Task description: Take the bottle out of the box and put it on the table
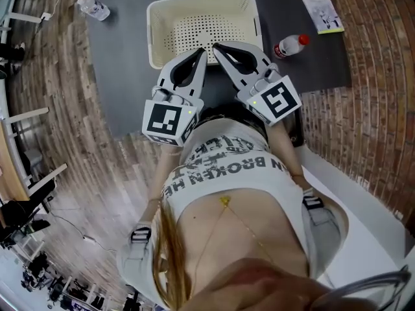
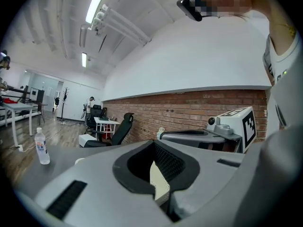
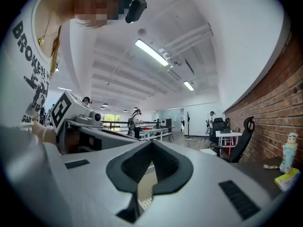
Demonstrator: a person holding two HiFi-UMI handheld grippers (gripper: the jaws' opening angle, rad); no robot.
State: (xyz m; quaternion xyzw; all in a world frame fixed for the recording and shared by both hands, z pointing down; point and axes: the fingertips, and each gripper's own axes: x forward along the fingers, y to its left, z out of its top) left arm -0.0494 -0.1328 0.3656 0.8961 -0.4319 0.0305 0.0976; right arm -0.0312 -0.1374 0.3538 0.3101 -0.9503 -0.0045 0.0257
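Holding both grippers level and close to the chest, a person stands over a dark table (image 1: 130, 76), seen steeply from above. The left gripper (image 1: 200, 54) and right gripper (image 1: 220, 49) sit side by side, tips nearly together, both aimed at the near wall of a cream perforated basket (image 1: 162, 24) just ahead of them. Each gripper's own view shows its jaws pressed together at the tips with nothing between them, only the hollow of the dark pads and a sliver of cream basket beyond. Held this high and this close to the body, the grippers seem parked clear of the work rather than reaching for anything.

Nothing lies in the basket, which serves as the box: its dotted floor is bare. A red-capped bottle (image 1: 289, 45), white-bodied, stands on the table ahead and to the right of the right gripper, near the basket's right wall but apart from it. It is probably the task's bottle, so the task looks finished. A clear bottle (image 1: 94, 8) with a pale label stands well off ahead and to the left of the left gripper, at the table's edge. A printed leaflet (image 1: 319, 8) lies beyond the red-capped bottle.
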